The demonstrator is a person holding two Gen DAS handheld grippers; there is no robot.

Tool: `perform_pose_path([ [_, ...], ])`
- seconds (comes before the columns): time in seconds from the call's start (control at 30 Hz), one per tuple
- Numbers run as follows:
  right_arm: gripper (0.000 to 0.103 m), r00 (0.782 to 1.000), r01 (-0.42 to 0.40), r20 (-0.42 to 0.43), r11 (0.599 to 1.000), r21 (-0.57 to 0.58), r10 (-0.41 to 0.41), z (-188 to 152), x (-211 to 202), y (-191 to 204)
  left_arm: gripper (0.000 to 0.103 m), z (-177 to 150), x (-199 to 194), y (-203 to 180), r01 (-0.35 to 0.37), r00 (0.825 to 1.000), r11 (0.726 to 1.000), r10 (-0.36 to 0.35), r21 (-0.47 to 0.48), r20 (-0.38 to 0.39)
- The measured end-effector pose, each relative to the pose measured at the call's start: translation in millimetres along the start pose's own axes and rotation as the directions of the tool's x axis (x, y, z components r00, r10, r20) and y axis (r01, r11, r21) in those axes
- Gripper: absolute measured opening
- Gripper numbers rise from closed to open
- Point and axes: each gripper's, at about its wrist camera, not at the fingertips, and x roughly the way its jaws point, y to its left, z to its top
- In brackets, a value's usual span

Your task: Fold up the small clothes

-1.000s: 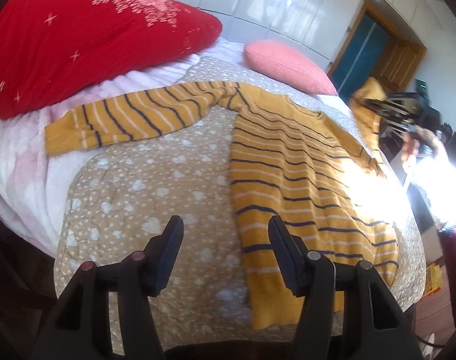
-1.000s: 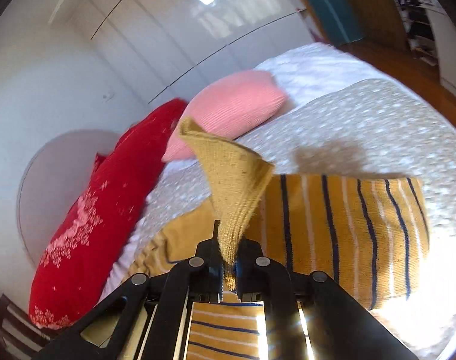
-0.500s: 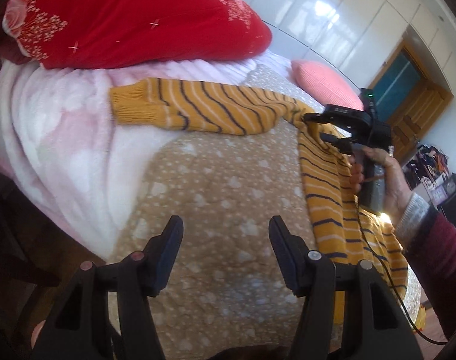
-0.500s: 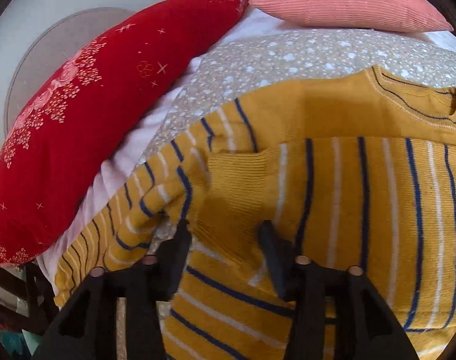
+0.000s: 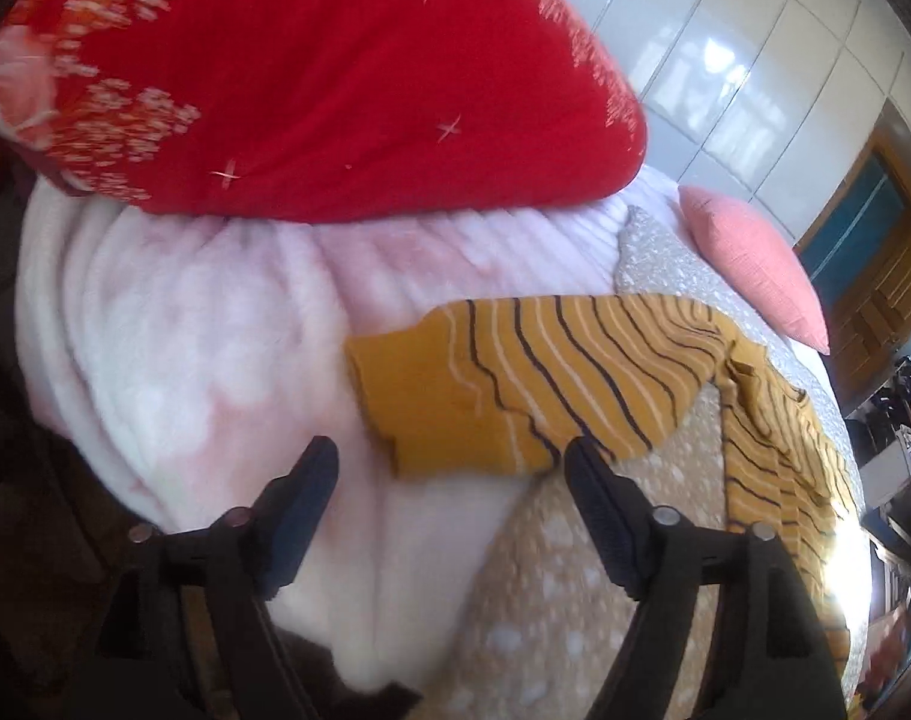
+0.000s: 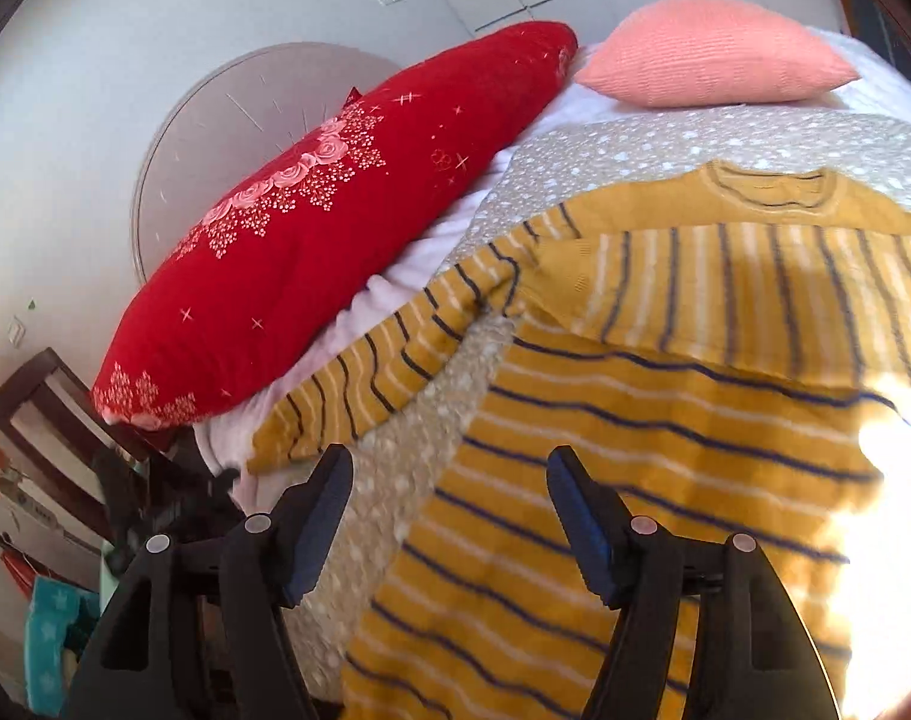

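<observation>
A mustard-yellow sweater with navy and white stripes (image 6: 665, 420) lies flat on the bed. One sleeve is folded across its chest (image 6: 755, 300). The other sleeve (image 5: 515, 384) stretches out sideways onto the pink blanket, its plain cuff (image 5: 419, 402) nearest me. My left gripper (image 5: 452, 468) is open and empty, just short of that cuff. My right gripper (image 6: 449, 480) is open and empty above the sweater's body, near its left edge.
A large red embroidered pillow (image 5: 311, 78) lies behind the outstretched sleeve. A small pink pillow (image 6: 713, 54) sits at the head of the bed. The spotted beige quilt (image 5: 575, 600) and pink fleece blanket (image 5: 215, 360) cover the bed. A wooden door (image 5: 875, 276) stands at right.
My right gripper laid the sleeve across the chest, let go and pulled back, open. My left gripper moved left toward the outstretched sleeve's cuff.
</observation>
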Motion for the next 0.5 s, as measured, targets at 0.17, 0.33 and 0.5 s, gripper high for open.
perform_pose_path([
  [0.17,0.072,0.995,0.053,0.089,0.998,0.02,-0.055,-34,-60,-15,0.048,13,31,-9,-0.116,0.992,0.993,0.117,0.034,-0.038],
  [0.33,0.072,0.978,0.098,0.179,0.993,0.068,-0.109,-58,-107,-37,0.008,29,14,-29,-0.159,0.987,0.986,0.158,0.058,0.016],
  [0.5,0.072,0.961,0.105,0.243,0.988,0.113,-0.13,-75,-135,-60,0.008,54,-18,-88,-0.088,0.994,0.989,0.079,0.12,0.079],
])
